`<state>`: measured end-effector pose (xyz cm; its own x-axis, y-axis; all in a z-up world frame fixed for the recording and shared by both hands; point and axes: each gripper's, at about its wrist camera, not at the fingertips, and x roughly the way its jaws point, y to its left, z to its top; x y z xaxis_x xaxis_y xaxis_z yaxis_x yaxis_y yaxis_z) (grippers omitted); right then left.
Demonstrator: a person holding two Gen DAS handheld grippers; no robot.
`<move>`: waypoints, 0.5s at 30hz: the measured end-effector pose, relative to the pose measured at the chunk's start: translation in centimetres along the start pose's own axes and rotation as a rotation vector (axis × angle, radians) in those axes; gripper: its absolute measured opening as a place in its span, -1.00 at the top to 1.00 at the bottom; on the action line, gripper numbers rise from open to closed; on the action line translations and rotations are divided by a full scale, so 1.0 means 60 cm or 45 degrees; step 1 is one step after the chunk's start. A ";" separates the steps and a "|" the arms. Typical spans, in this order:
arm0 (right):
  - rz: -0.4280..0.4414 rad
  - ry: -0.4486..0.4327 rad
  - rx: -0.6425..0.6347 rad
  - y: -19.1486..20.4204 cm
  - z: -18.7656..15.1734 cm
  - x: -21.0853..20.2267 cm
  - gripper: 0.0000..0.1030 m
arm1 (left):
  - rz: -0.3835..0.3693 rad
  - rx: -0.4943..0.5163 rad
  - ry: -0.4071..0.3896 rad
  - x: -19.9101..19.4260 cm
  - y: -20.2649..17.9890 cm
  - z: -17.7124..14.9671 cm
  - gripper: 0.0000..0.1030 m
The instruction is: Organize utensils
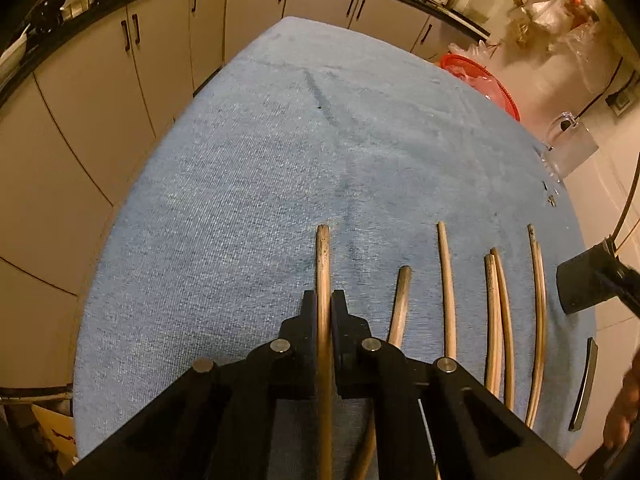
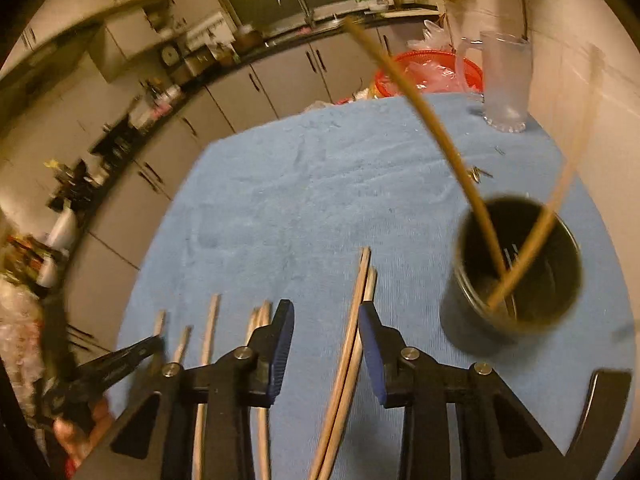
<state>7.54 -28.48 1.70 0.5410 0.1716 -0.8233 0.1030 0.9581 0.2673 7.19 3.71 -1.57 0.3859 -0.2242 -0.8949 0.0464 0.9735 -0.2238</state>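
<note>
Several wooden chopsticks lie side by side on a blue cloth point(image 1: 280, 152). My left gripper point(image 1: 324, 300) is shut on one chopstick point(image 1: 322, 256), its tip poking out past the fingers. My right gripper point(image 2: 326, 312) is open, its jaws wide either side of a pair of chopsticks point(image 2: 358, 300) lying on the cloth point(image 2: 300, 200). A dark round holder point(image 2: 516, 268) stands to the right of it with two chopsticks point(image 2: 436, 128) leaning inside. The holder's edge point(image 1: 588, 284) shows at the right of the left wrist view.
A clear glass jug point(image 2: 506, 80) stands at the cloth's far right corner. A red basket point(image 2: 428, 72) sits behind the table. Kitchen cabinets point(image 1: 100, 92) run along the left and back. A dark flat strip point(image 1: 584, 384) lies near the cloth's right edge.
</note>
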 end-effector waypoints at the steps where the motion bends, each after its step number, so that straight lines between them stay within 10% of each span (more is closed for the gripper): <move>1: -0.017 0.028 0.005 0.003 0.011 0.017 0.30 | -0.011 -0.003 0.001 -0.001 0.002 0.003 0.87; 15: -0.296 0.240 -0.055 0.002 0.071 0.161 0.51 | -0.004 0.051 0.001 0.003 0.003 0.005 0.87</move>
<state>16.36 -27.68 -4.11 0.3421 -0.0179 -0.9395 0.1679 0.9849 0.0423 7.56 3.88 -1.66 0.3849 -0.2270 -0.8946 0.0842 0.9739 -0.2109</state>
